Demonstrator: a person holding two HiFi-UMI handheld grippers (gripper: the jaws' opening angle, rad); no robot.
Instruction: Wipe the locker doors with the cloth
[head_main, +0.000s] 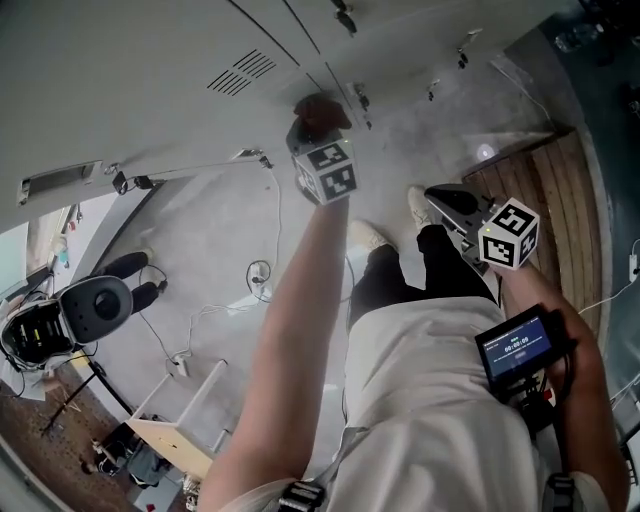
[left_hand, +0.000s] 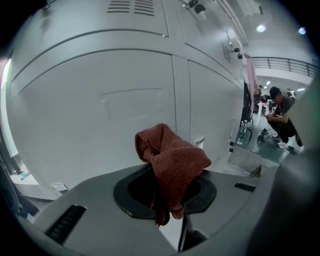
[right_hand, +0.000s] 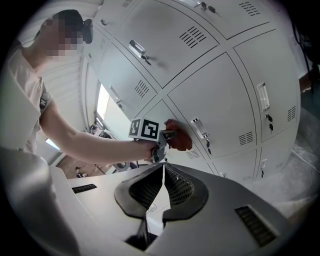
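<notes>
— Up at the locker bank, mid-height: left tool (head_main: 310, 127) held to a grey locker door (left_hand: 100, 115). State?
— Clamped on the cloth (left_hand: 172, 162). Rust-red, knit-textured. A bunched wad stands out past the jaws, and one tail hangs back below them.
— Touching the door?
— Right gripper view puts the wad at the panel, just beside a handle (right_hand: 199, 129). Actual contact not certain from any view.
— Right tool (right_hand: 163, 172)?
— Jaws together, only a sliver between them, nothing held. Kept low by the person's waist, well apart from the lockers.
— Handling notes on the cloth?
— Judged soft, light and limp. It will fold and drag rather than push. A hold near the middle of the bunch looks right, since it leaves a pad out front to press flat. The loose tail could snag on handles or the vent slots (left_hand: 132, 6). Door sheet probably smooth, so firm pressure is likely needed to spread the wad.
</notes>
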